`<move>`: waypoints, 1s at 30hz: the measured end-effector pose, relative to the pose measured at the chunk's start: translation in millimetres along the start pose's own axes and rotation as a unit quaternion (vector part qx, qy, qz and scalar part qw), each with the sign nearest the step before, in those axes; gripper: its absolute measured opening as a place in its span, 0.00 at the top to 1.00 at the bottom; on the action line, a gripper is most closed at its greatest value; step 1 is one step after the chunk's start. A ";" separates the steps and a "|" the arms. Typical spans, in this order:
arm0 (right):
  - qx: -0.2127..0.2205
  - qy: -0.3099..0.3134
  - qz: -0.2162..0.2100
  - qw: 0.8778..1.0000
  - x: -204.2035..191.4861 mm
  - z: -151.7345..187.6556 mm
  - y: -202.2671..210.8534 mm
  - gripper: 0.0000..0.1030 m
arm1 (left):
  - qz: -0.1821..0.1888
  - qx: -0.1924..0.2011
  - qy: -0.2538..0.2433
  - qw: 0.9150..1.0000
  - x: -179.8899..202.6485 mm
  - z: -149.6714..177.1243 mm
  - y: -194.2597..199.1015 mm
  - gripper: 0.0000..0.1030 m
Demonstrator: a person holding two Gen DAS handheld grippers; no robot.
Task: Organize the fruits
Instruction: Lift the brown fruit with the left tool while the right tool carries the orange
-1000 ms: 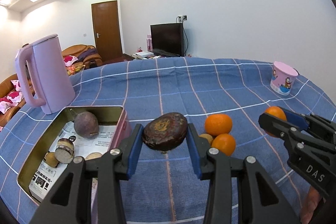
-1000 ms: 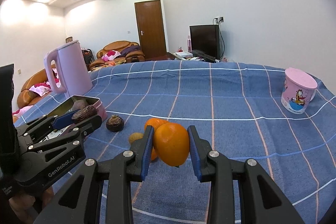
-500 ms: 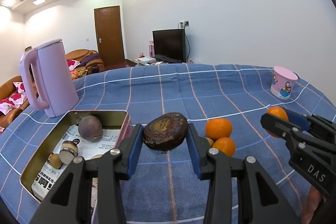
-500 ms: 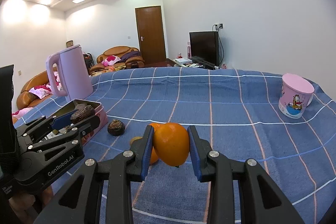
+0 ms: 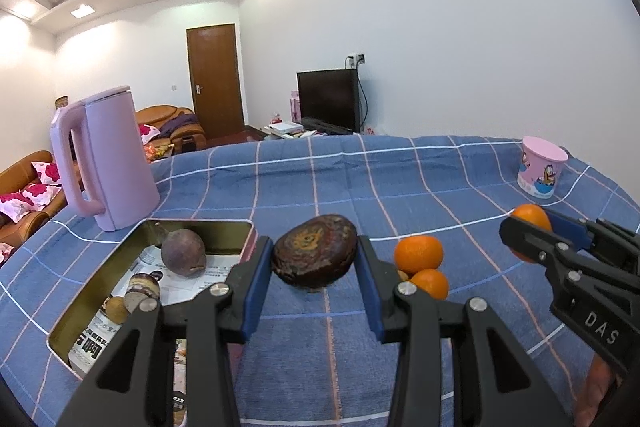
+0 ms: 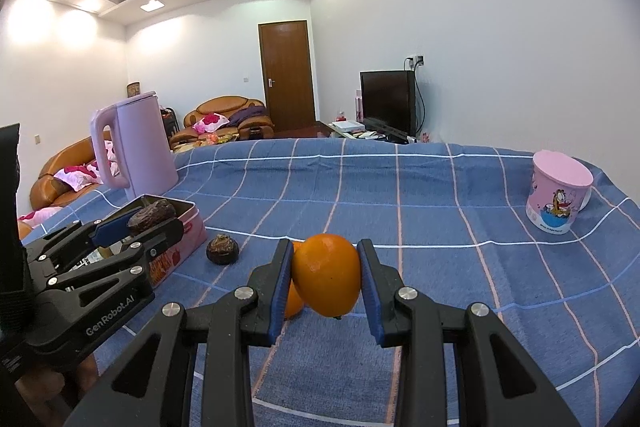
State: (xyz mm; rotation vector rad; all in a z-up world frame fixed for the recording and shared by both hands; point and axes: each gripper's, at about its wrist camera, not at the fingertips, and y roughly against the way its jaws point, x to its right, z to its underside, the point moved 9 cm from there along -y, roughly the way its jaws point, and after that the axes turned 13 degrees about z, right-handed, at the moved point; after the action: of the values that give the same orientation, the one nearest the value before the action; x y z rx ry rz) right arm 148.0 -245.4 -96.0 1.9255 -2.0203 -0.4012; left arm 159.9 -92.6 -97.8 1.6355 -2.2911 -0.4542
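Left wrist view: left tongs clamp a dark fruit; right tongs clamp an orange

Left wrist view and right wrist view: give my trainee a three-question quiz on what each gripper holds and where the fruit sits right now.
1. True or false: the left gripper is shut on a dark brown wrinkled fruit.
2. What does the right gripper hold? A) round orange fruit B) pink cartoon cup C) pink kettle
3. Fill in: the round purple fruit lies inside the open rectangular metal ___.

Key: 1 true; 2 A; 3 tin.
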 end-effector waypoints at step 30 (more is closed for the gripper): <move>0.030 0.021 0.024 0.999 -4.8 -3.2 10.9 0.66 | -0.017 0.032 -0.009 0.999 0.0 -3.4 19.8 0.58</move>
State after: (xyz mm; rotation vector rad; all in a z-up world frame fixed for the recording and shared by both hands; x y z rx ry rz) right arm 139.7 -240.0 -88.7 1.8986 -2.0701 -0.2908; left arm 144.4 -86.9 -86.4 1.7083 -2.3160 -0.4091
